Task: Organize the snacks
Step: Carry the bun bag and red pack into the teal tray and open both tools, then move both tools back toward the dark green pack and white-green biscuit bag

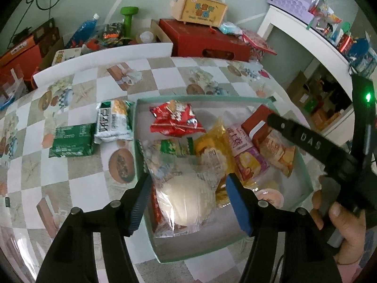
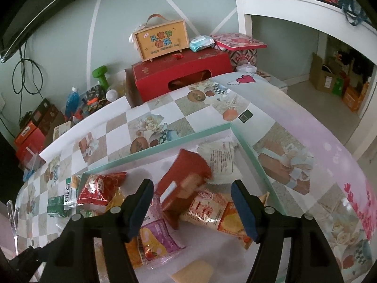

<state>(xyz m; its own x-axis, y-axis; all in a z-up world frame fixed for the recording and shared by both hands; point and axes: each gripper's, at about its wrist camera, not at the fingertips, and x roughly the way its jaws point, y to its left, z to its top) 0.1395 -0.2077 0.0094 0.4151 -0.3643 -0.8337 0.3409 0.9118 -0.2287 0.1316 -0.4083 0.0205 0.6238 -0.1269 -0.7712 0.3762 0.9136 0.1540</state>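
Note:
A shallow mint-green box (image 1: 202,99) on the checked table holds several snack packs. My left gripper (image 1: 188,202) is open, its jaws either side of a clear bag with a pale round bun (image 1: 186,200) in the box's near part. A red snack bag (image 1: 175,120), a yellow pack (image 1: 212,141) and a pink pack (image 1: 245,155) lie further in. My right gripper (image 2: 192,206) is open over the same box (image 2: 165,143), above a red carton (image 2: 186,181) and an orange cracker pack (image 2: 219,214). It also shows in the left wrist view (image 1: 306,139).
Two packs lie on the table left of the box: a dark green one (image 1: 70,140) and a white-green one (image 1: 113,120). Behind the table stand a red gift box (image 1: 202,37), a yellow carry case (image 1: 200,6) and a green dumbbell (image 1: 128,18). A white desk (image 1: 306,30) is at right.

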